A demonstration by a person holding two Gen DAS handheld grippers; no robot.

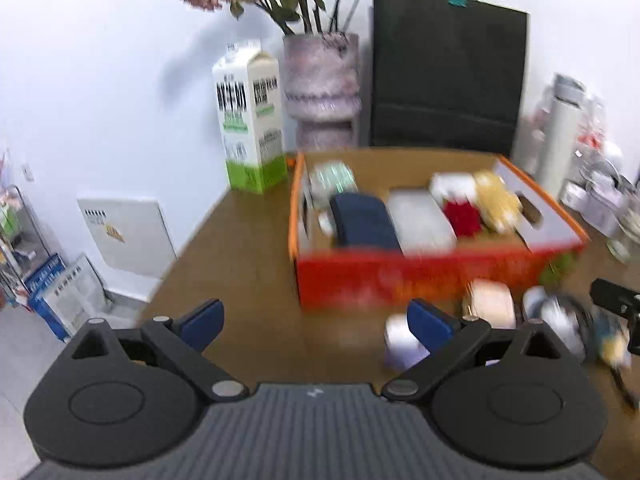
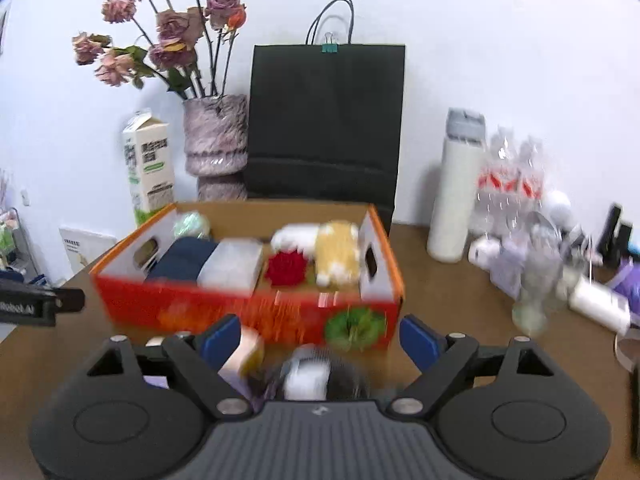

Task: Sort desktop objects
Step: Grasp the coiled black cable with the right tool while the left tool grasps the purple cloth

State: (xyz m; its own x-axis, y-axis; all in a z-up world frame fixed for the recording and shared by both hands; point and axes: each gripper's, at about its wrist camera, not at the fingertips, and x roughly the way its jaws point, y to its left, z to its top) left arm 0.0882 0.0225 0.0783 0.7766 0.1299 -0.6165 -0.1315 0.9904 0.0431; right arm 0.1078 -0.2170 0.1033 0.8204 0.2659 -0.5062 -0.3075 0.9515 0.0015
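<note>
Orange cardboard box (image 2: 248,308) sits mid-surface, holding a navy pouch (image 2: 182,262), a clear case (image 2: 232,266), a red flower (image 2: 286,268) and a yellow plush (image 2: 336,256). Small blurred items lie just in front of it. Both the left gripper (image 1: 314,322) and right gripper (image 2: 320,340) hover with jaws apart, empty. Behind stand a black paper bag (image 2: 326,120), vase (image 2: 216,136) and milk carton (image 2: 150,164).
</note>
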